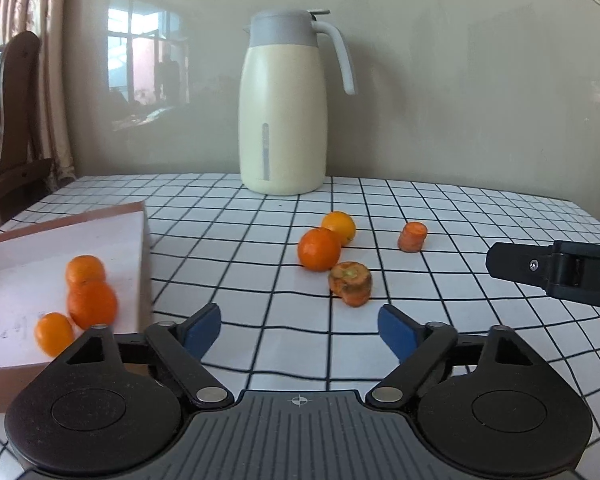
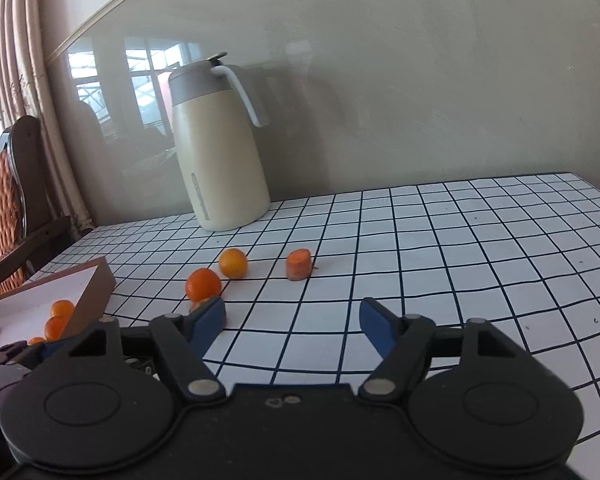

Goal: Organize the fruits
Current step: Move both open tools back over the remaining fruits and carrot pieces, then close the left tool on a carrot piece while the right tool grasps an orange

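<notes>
Both grippers [image 1: 299,330] [image 2: 292,326] parted (nothing between), angled downward

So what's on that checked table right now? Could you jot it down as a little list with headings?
Surface: checked tablecloth
Box: open cardboard box at the left, three oranges seen inside from the left wrist view
Loose fruit: two oranges side by side, mid-table
Carrot pieces: near chunk, far chunk
Jug: cream thermos jug at the wall
Left gripper: fingers apart, holding nothing
Right gripper: fingers apart, holding nothing
</notes>
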Demonstrator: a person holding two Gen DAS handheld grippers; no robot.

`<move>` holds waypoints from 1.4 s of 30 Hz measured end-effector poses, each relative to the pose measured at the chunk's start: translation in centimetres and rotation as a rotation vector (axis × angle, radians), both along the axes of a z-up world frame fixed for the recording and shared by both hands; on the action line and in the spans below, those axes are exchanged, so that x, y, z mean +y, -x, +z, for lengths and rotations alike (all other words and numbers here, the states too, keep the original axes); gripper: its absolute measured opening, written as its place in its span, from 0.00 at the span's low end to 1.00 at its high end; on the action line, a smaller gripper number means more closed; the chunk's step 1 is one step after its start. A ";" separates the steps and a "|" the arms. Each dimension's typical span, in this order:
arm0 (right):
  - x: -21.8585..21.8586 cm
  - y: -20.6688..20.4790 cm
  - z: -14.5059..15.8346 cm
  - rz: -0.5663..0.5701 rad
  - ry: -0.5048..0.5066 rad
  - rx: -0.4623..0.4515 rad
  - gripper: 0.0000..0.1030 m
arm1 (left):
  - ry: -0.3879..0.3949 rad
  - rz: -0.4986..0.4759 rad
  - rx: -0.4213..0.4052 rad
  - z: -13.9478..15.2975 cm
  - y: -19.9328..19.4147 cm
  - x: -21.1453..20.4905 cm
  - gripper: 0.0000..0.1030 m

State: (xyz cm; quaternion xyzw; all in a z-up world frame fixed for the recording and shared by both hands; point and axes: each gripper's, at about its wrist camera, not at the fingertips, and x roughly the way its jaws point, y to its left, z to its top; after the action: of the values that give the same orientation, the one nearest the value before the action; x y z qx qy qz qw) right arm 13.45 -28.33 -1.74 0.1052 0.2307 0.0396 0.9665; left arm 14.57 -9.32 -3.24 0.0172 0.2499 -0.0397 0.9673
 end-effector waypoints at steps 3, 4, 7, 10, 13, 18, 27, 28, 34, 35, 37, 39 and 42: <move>-0.2 -0.5 -0.2 -0.010 -0.007 0.003 0.60 | -0.003 -0.003 0.012 -0.2 -0.9 -0.6 0.74; -0.4 -0.6 -0.2 -0.014 -0.014 0.004 0.60 | 0.004 -0.005 0.018 -0.2 -1.2 -0.8 0.73; -0.7 -1.0 -0.3 -0.023 -0.024 0.004 0.60 | 0.013 -0.014 0.025 -0.3 -2.1 -1.5 0.64; -0.9 -1.2 -0.4 -0.030 -0.019 0.002 0.60 | 0.026 -0.023 0.036 -0.5 -2.9 -2.2 0.62; -1.1 -1.5 -0.6 -0.032 -0.008 0.007 0.59 | 0.039 -0.024 0.039 -0.7 -3.6 -3.0 0.60; -1.6 -1.9 -0.9 -0.037 -0.012 0.019 0.56 | 0.053 -0.026 0.059 -0.9 -5.1 -3.8 0.49; -1.5 -3.5 -1.3 -0.012 -0.036 0.046 0.53 | 0.062 -0.013 0.105 -1.5 -6.6 -3.8 0.30; -1.2 -3.7 -1.3 -0.006 -0.036 0.049 0.52 | 0.051 -0.016 0.103 -1.5 -6.6 -3.8 0.30; 0.7 -5.3 -1.8 0.049 -0.042 0.070 0.48 | 0.037 0.028 0.101 -1.3 -6.7 -1.8 0.30; 1.0 -5.7 -1.8 0.061 -0.044 0.076 0.46 | 0.028 0.032 0.100 -1.3 -6.6 -1.5 0.30; 1.8 -6.5 -1.9 0.084 -0.051 0.086 0.44 | 0.017 0.035 0.098 -1.2 -6.4 -1.1 0.30; 2.7 -7.3 -1.9 0.104 -0.058 0.096 0.43 | 0.012 0.035 0.098 -1.2 -6.2 -0.6 0.30; 4.1 -8.5 -2.0 0.141 -0.071 0.110 0.40 | 0.004 0.036 0.097 -1.2 -6.0 0.1 0.30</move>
State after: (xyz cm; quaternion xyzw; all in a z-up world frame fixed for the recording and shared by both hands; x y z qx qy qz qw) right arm 21.93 -24.27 -3.72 0.1247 0.2886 0.1097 0.9429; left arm 20.53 -9.20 -4.44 0.0086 0.2968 -0.0236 0.9546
